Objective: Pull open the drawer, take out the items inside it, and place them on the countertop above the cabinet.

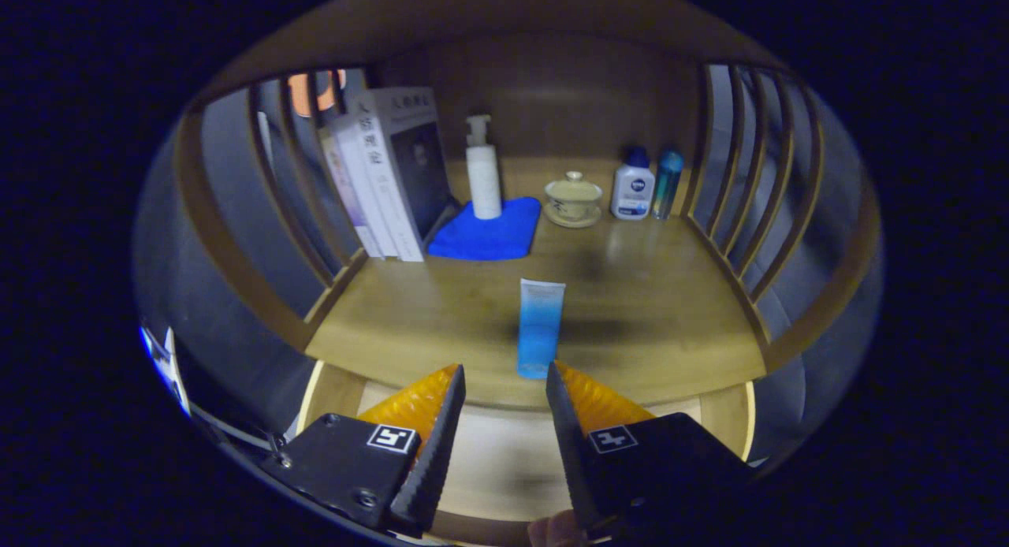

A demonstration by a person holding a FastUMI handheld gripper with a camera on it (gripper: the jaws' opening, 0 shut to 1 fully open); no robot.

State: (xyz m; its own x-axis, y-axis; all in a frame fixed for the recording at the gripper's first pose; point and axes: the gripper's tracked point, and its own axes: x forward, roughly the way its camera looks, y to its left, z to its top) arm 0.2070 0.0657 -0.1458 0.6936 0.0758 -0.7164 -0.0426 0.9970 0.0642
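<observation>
Gripper [504, 381] held level over the open drawer [504, 452], aimed into the cabinet. A fingertip [556, 530] of the person's hand shows below it. Wooden tabletop [646, 318] with slatted sides; at the back, books [386, 176], pump bottle [482, 169] on blue cloth [489, 232], lidded cup [573, 196], two bottles [646, 184]. Blue tube [540, 326] lies on the tabletop just ahead of the fingers. Fingers [430, 444] spread apart, gripping nothing.

Against the left slatted side [292, 200] stand several upright books [386, 176]. A white pump bottle [482, 169] stands on a blue cloth [489, 232] beside them. Further right sit a lidded cup on a saucer [573, 199], a white bottle with blue cap [633, 186] and a slim teal bottle [667, 183].
</observation>
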